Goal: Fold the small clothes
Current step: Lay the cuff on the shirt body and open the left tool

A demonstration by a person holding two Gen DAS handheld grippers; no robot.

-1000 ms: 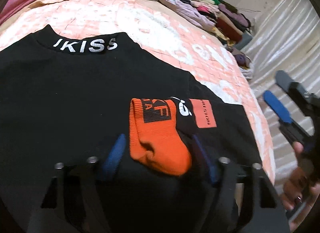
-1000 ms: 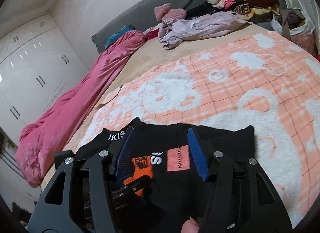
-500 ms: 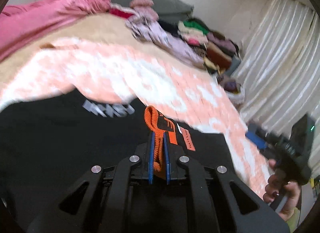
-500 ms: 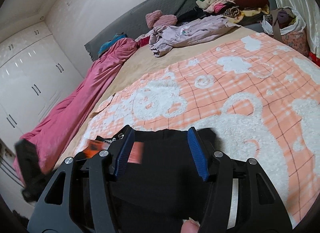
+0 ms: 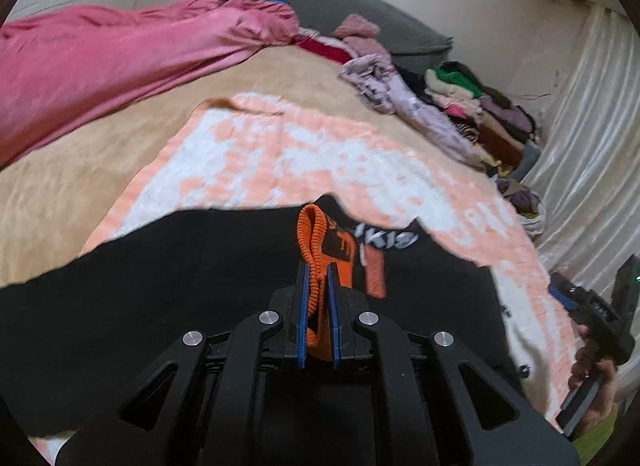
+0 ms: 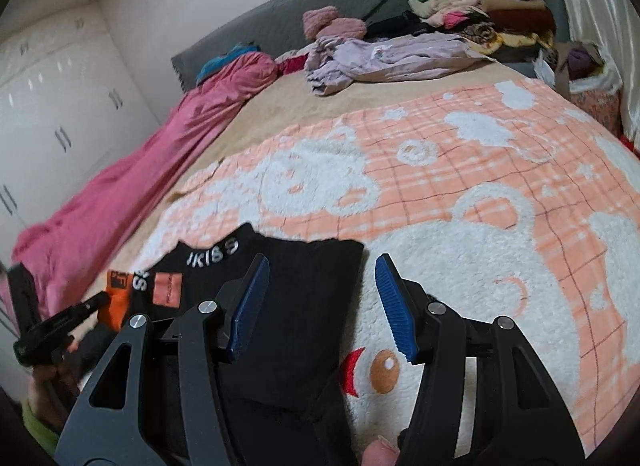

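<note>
A black top (image 5: 200, 286) with white neck lettering lies on the peach and white blanket (image 5: 280, 153). My left gripper (image 5: 317, 270) is shut on its orange ribbed sleeve cuff (image 5: 310, 234) and holds it up over the top's body. In the right wrist view the top (image 6: 304, 266) lies at lower left, with the cuff (image 6: 116, 298) held in the left gripper (image 6: 100, 300). My right gripper (image 6: 320, 286) is open and empty over the top's right edge. It also shows at the far right of the left wrist view (image 5: 560, 294).
A pink duvet (image 6: 120, 193) lies along the left side of the bed. A lilac garment (image 6: 392, 57) and a stack of folded clothes (image 6: 480, 5) sit at the far end by the grey headboard (image 6: 300, 21). A curtain (image 5: 592, 145) hangs on the right.
My left gripper closed on the orange cuff, lifted it and carried the sleeve across the top. My right gripper stayed open and shifted towards the top's right edge.
</note>
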